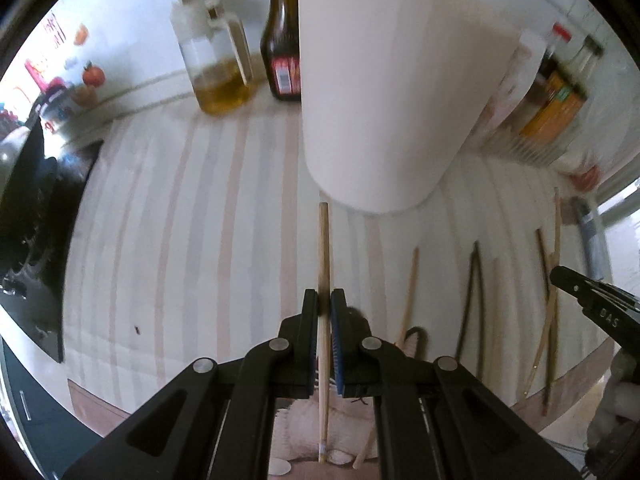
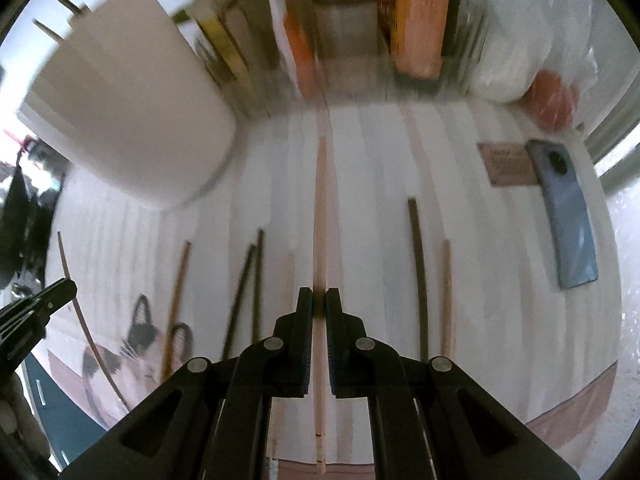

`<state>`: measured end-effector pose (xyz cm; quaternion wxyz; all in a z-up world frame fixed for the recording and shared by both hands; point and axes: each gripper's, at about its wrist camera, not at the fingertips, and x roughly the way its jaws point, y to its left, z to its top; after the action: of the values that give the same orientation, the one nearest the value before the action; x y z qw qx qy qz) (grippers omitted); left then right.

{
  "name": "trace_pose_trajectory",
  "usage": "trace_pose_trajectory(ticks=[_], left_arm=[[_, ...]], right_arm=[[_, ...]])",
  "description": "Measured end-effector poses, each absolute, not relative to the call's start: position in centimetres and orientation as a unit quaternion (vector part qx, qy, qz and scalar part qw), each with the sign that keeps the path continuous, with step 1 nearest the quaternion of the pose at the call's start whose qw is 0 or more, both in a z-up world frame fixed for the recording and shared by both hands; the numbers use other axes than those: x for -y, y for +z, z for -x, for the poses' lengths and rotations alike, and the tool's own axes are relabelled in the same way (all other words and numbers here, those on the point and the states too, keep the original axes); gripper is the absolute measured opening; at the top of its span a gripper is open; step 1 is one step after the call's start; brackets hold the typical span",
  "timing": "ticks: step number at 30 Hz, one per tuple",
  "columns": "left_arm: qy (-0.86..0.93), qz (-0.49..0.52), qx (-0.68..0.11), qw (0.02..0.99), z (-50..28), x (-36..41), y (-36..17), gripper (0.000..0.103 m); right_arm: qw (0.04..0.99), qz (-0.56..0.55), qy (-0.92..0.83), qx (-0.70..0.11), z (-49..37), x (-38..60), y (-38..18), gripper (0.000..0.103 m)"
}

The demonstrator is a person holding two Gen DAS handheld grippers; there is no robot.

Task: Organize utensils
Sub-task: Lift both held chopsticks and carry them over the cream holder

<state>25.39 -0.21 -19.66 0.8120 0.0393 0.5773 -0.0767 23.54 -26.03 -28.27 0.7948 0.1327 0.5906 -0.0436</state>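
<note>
In the left wrist view my left gripper (image 1: 324, 300) is shut on a light wooden chopstick (image 1: 324, 248) that points toward the foot of a tall white utensil holder (image 1: 380, 80). In the right wrist view my right gripper (image 2: 319, 300) is shut on another light chopstick (image 2: 321, 208), held lengthwise above the striped cloth (image 2: 372, 184). Several loose chopsticks lie on the cloth: dark ones (image 2: 244, 288) (image 2: 418, 264) and light ones (image 2: 446, 288) (image 2: 178, 292). The white holder (image 2: 128, 120) stands at the upper left there, with sticks poking out of its top. Each gripper's tip shows at the edge of the other's view.
An oil jug (image 1: 218, 68) and a dark sauce bottle (image 1: 282, 40) stand behind the holder. A black stove (image 1: 36, 220) lies to the left. A blue phone (image 2: 564, 216) and a small card (image 2: 506, 164) rest at the right; boxes (image 2: 420, 20) and a plastic bag (image 2: 520, 60) line the back.
</note>
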Motion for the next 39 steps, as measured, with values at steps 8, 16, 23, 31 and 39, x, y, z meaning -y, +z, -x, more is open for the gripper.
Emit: trace_pose_trajectory(ticks=[8,16,23,31,39], left_arm=[[-0.082,-0.013,-0.524,0.848,-25.6,-0.1,-14.2,0.004],[-0.073,0.012,-0.468,0.881,-27.2,-1.1,-9.2,0.004],[-0.067,0.028,-0.418,0.906,-27.9,-1.8,-3.6,0.004],[-0.051,0.03,-0.358,0.932,-29.9,-2.3,3.1,0.004],[-0.066,0.025,-0.323,0.944,-33.0,0.3,7.2,0.004]], right_arm=[[0.841,-0.148,-0.02,-0.519,-24.2,27.4,-22.0,0.006],[0.875,-0.149,0.015,-0.461,-26.2,25.2,-16.2,0.006],[0.895,-0.159,0.039,-0.415,-29.0,23.7,-11.1,0.006],[0.926,-0.156,0.066,-0.338,-33.5,21.5,-5.8,0.006],[0.944,-0.17,0.065,-0.276,-38.4,21.0,-3.0,0.006]])
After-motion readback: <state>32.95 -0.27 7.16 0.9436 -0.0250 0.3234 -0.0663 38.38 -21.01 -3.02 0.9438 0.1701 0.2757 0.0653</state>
